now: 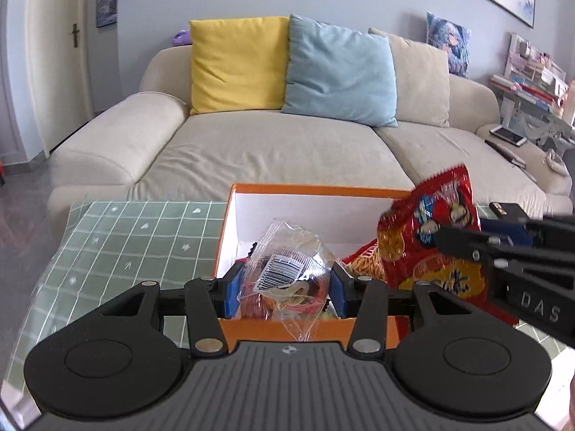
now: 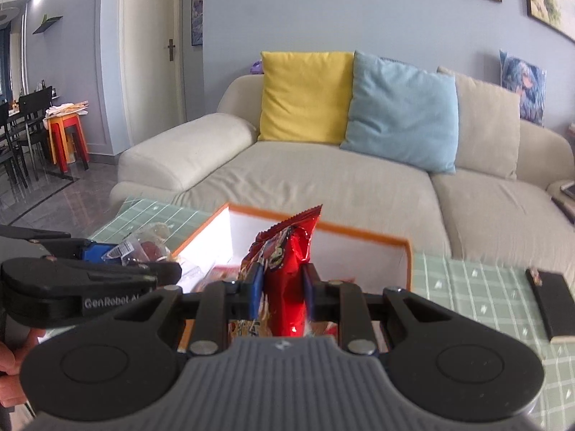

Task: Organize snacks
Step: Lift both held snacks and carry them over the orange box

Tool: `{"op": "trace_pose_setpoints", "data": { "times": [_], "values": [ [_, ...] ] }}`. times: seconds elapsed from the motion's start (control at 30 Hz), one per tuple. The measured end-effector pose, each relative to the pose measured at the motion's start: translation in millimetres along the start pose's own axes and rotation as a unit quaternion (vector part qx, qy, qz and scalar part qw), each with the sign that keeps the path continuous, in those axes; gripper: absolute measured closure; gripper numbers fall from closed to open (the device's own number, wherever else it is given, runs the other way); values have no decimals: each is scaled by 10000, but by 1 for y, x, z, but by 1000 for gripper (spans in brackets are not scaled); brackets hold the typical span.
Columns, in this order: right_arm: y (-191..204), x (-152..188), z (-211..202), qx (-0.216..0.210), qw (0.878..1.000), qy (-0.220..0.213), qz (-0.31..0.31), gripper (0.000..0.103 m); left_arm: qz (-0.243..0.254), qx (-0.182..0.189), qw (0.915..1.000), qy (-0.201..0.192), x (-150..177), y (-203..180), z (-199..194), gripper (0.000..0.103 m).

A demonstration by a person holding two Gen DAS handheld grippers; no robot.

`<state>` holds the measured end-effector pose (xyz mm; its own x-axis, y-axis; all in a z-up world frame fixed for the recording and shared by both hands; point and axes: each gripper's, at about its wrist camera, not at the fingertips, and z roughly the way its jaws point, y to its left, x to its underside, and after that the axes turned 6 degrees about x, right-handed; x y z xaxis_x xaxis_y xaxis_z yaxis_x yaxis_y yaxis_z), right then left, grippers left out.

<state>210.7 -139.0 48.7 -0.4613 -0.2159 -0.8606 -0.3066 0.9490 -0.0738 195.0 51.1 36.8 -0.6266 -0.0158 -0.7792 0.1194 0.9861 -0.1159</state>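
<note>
Left gripper: jaws about half open, blue pads pressed on clear packet with barcode label; packet held above near edge of orange box.
Right gripper: jaws nearly closed, clamping red bag upright, over box interior.
More snacks inside box.
Box sits on green checked tablecloth, beige sofa behind.
Dark flat object on cloth right of box.

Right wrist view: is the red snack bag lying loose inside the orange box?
No, the right gripper pinches the red snack bag upright between its blue pads, above the orange box.
</note>
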Motion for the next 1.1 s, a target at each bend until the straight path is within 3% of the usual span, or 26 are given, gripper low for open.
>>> {"op": "trace_pose_setpoints", "data": {
  "times": [0.3,0.47,0.67,0.87,1.1],
  "values": [
    [-7,-21,62,86,9996,179,-205,83,197,182,9988,404,-20,2,56,49],
    [-13,-22,101,-34,9986,502,-165,83,243,291,9970,673,-24,4,88,49],
    [-19,-16,145,-206,9943,1043,-19,83,-113,522,9897,1331,-22,17,128,49],
    [-26,-9,177,-216,9884,1493,176,83,-500,637,9823,1691,-24,28,156,50],
    [-23,1,189,-34,9861,1660,-80,83,-537,312,9771,2033,-22,22,176,49]
  ]
}}
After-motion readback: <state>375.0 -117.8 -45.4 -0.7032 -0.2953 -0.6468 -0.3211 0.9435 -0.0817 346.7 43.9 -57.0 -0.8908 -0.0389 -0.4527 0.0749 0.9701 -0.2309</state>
